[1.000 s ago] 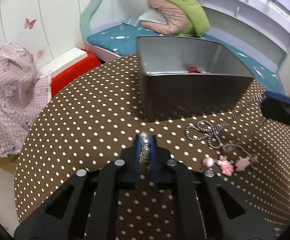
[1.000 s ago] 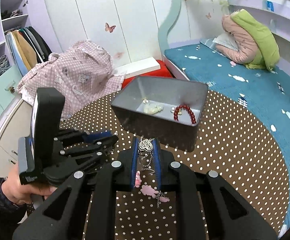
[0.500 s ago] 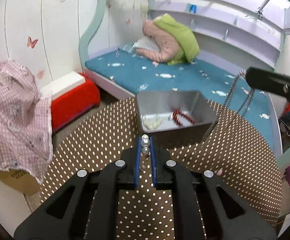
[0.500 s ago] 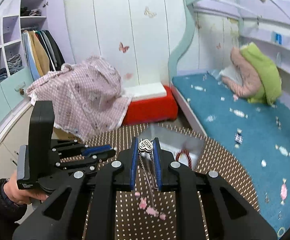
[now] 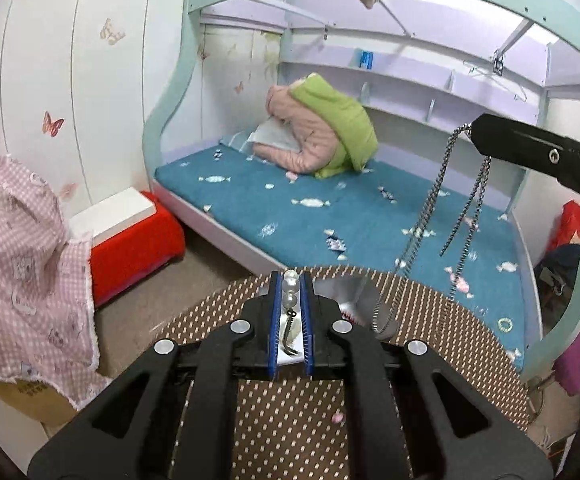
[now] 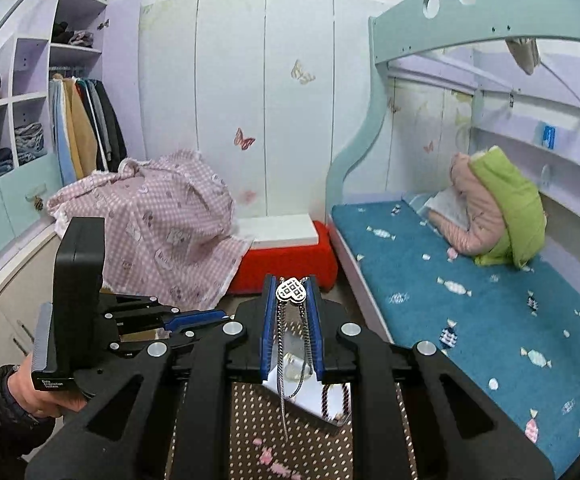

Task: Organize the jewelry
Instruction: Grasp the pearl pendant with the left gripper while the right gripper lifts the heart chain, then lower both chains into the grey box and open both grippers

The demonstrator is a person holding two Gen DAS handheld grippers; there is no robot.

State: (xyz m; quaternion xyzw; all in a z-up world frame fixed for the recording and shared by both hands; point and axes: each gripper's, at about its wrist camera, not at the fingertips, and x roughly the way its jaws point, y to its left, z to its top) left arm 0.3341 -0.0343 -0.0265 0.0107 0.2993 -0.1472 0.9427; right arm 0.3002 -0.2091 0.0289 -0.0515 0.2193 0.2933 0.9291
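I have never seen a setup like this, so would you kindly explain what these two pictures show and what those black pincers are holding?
There is no robot here: a person carries one hand-held gripper in each hand, and each has a fisheye camera looking forward along its two blue-lined fingers. One picture comes from the left tool, the other from the right.

The left hand-held gripper is closed on a pearl earring, its hook hanging below. The right hand-held gripper pinches a silver heart pendant, whose chain dangles down.

Below both lies a brown polka-dot table with a grey metal tray holding a red bead bracelet. Small pink charms lie on the table.
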